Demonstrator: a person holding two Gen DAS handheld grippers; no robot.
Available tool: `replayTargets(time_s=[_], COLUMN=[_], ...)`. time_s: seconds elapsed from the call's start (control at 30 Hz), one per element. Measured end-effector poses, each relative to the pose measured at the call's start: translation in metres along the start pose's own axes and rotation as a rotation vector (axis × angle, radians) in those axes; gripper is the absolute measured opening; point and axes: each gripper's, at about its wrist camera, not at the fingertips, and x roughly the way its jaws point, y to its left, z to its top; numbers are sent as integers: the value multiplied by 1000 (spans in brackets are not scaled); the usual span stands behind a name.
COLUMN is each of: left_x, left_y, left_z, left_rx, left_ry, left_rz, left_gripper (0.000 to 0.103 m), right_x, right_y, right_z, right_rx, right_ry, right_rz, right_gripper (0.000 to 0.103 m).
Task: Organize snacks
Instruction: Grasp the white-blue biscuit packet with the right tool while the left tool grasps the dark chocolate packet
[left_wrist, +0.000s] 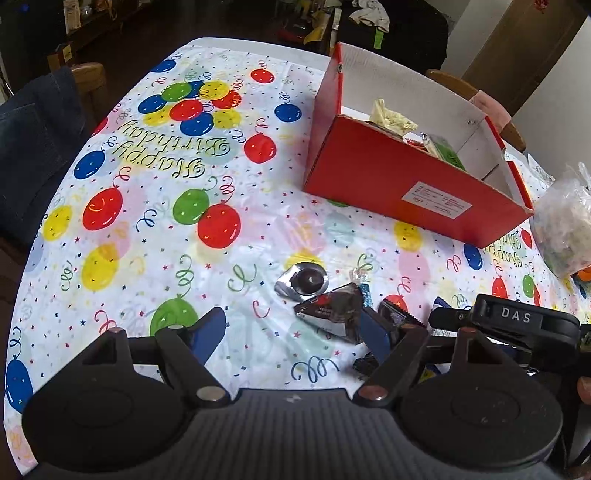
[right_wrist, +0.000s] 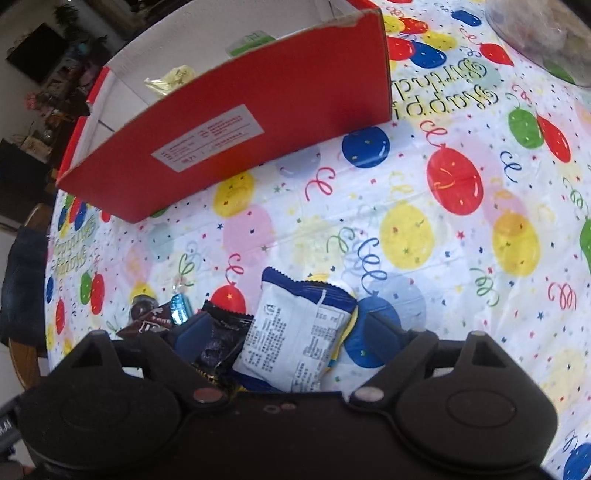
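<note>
The left gripper (left_wrist: 295, 328) is hanging over the table (left_wrist: 221, 48) with its jaws spread and nothing between them; only one blue finger is lying near the dark triangular foil snack packet (left_wrist: 332, 314). The right gripper (right_wrist: 288, 328) is also spread, and the white and blue plastic snack packet (right_wrist: 295, 332) is lying between its fingers, not yet pinched as far as can be seen.

The snacks are lying crowded in the lower middle of both frames. If the right jaws are closing here, they are probably catching the black crinkled packet (right_wrist: 221, 339) together with the white one, or the smooth packet is sliding out. The two grippers are also working very near each other and may be colliding.

The left view is showing the inside of the red cardboard box (left_wrist: 406, 177), with yellow and green packets, and the round silver foil cup (left_wrist: 303, 282). The right view is showing the printed back of the white packet, which the left view is hiding.
</note>
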Motion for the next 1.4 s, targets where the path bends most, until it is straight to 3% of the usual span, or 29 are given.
replayTargets(time_s=[0.4,0.7,1.17,1.3,1.4], left_x=[8,20,63,71,74], left_y=[-4,-20,-37,-37,-36], left_z=[0,-4,0,2,1], left_rx=[23,120,176,165,157], left_ry=[11,25,65,93,99], left_rz=[19,8,-39,-46,-47], left_gripper=[79,79,77,60,56], right_x=[6,2,-15,-19,-22], right_y=[18,15,-5,-8,-10], right_z=[-3,-3,-4,-3,-3], right_rx=[-77,-134,-144,-144,-143], right_ry=[-3,-4,-23,-34,-41], right_rz=[-89,-93,-55,-52,-47], right_gripper=[69,51,46,46,45])
